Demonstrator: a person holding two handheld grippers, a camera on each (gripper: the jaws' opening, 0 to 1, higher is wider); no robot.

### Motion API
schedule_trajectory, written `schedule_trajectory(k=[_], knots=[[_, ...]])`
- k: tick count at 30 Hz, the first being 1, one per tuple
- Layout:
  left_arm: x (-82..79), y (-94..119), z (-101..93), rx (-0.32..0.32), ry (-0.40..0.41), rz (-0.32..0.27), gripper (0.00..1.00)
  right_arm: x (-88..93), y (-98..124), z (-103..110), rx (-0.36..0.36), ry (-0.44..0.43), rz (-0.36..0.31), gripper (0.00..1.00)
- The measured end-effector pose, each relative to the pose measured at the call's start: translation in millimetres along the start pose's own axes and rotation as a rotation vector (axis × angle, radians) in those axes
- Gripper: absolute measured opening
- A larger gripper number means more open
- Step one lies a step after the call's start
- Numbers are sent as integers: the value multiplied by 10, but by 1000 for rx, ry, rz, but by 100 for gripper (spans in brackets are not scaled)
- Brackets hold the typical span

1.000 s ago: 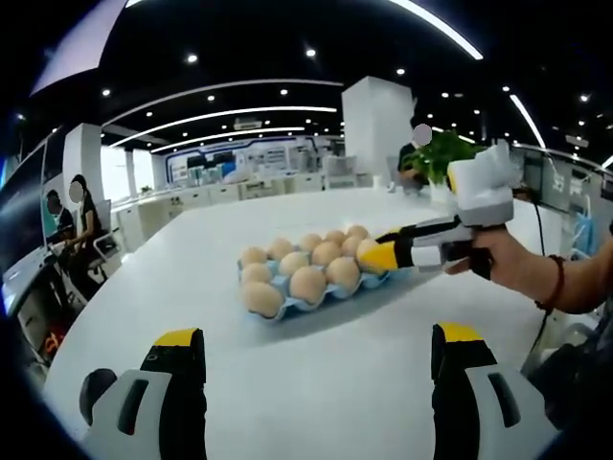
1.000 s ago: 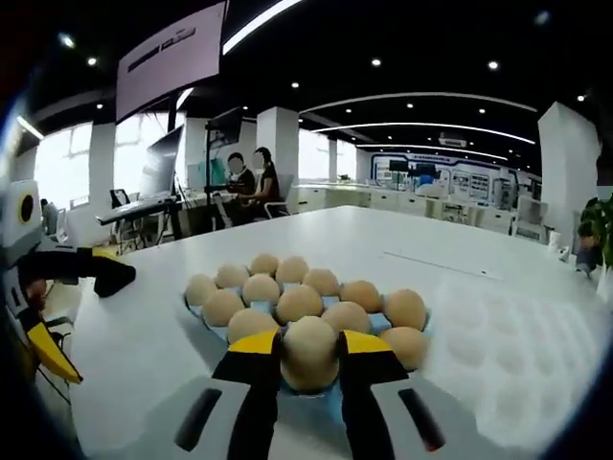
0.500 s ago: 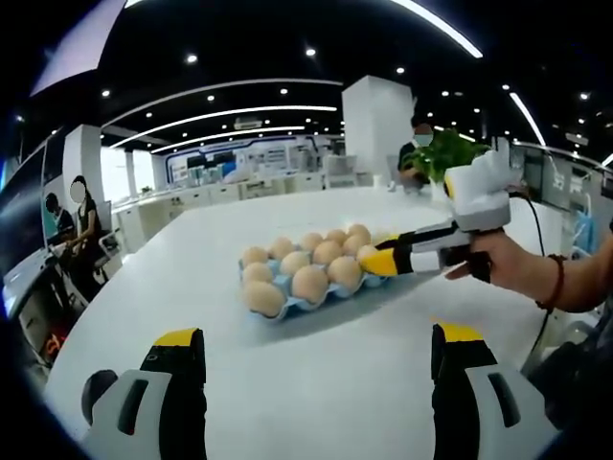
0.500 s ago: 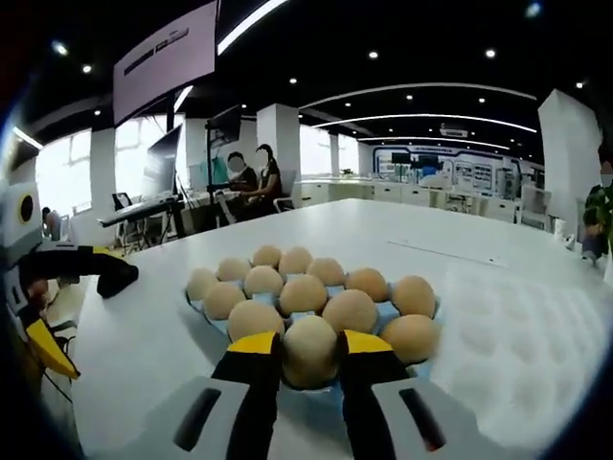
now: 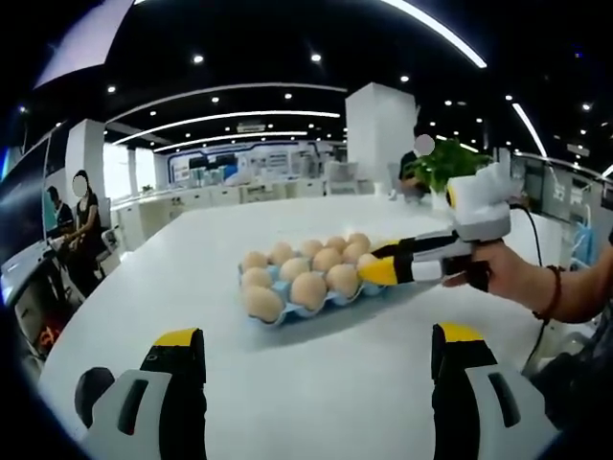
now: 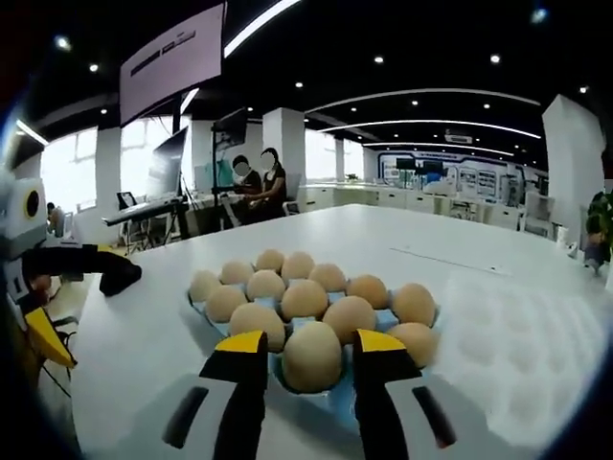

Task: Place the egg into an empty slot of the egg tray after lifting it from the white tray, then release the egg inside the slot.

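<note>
A blue egg tray [image 6: 199, 309] [image 5: 287, 312] holding several brown eggs lies on the white table [image 5: 316, 383]. In the right gripper view, one egg [image 6: 311, 356] rests in a near-edge slot of that tray, between the jaws of my right gripper [image 6: 309, 343]. The jaws stand apart from the egg, with a thin gap on each side. From the left gripper view, the right gripper [image 5: 375, 271] reaches the tray's right side, held by a hand [image 5: 498, 271]. My left gripper [image 5: 318, 335] hangs open above the bare table, well short of the tray.
A white moulded tray [image 6: 522, 335] with round hollows lies just right of the egg tray. The left gripper [image 6: 91, 273] shows at the far left of the right gripper view. People sit at desks [image 6: 254, 182] far behind. A green plant [image 5: 442, 158] stands at the table's far end.
My right gripper's jaws have spread off the egg, which now sits in the tray slot. The left gripper has barely moved.
</note>
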State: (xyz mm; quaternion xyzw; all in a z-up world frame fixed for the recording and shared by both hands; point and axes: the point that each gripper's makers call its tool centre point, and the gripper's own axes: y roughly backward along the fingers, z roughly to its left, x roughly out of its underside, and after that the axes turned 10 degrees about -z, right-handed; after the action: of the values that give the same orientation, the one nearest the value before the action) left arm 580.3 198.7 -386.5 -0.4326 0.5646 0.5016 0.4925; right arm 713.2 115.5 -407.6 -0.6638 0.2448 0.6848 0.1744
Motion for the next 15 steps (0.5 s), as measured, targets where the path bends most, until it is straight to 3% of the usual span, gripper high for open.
schedule_trajectory(k=[5,15], knots=[[1,-5,-11,1,-7,1,100,-1,30,2,-12,0,2,55],[-10,-3,-33,6,-6,-6,100,-78,118,-50,-21,-7,-25,63]])
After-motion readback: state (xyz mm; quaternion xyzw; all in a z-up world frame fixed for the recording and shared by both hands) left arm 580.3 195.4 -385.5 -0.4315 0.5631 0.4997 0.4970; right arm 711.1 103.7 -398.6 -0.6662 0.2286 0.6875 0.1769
